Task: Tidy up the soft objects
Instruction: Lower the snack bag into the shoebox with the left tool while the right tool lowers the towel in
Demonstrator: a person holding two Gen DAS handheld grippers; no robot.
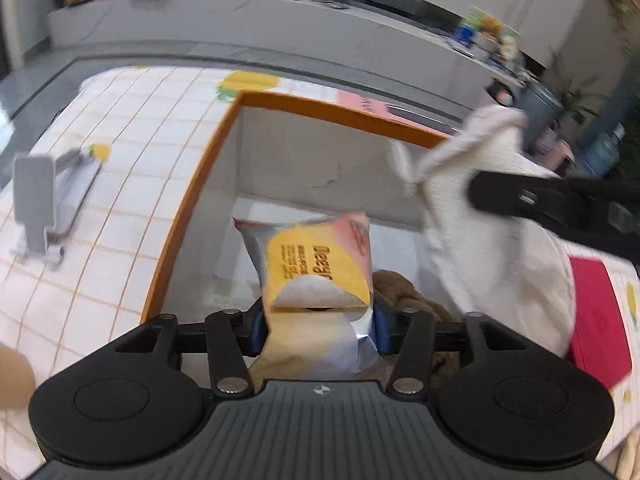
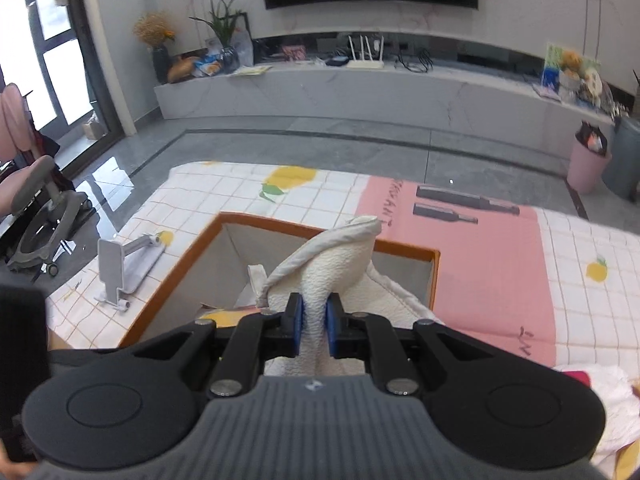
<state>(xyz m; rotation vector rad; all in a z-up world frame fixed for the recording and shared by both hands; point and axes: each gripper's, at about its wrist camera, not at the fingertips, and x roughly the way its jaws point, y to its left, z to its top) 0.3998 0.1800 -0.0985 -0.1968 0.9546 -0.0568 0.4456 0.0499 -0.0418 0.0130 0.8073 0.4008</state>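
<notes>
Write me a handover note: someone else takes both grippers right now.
Left gripper: snack packet between its jaws, over the orange-rimmed box; whether the pads still press on it is unclear.
Right gripper: shut on the white towel, hanging over the box.
Done: a brown plush item already in the box.
Left: drop the packet and the towel in.

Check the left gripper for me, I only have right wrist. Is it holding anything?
Observer: A snack packet fills the gap between the left gripper pads, over the box. Can't tell if they press it.
Operator: Anything else in the box?
Observer: A brown fuzzy thing lies inside, just right of the packet.
Operator: Is my towel clear of the packet?
Observer: Yes. The towel hangs at the box's right side, apart from the packet.
</notes>
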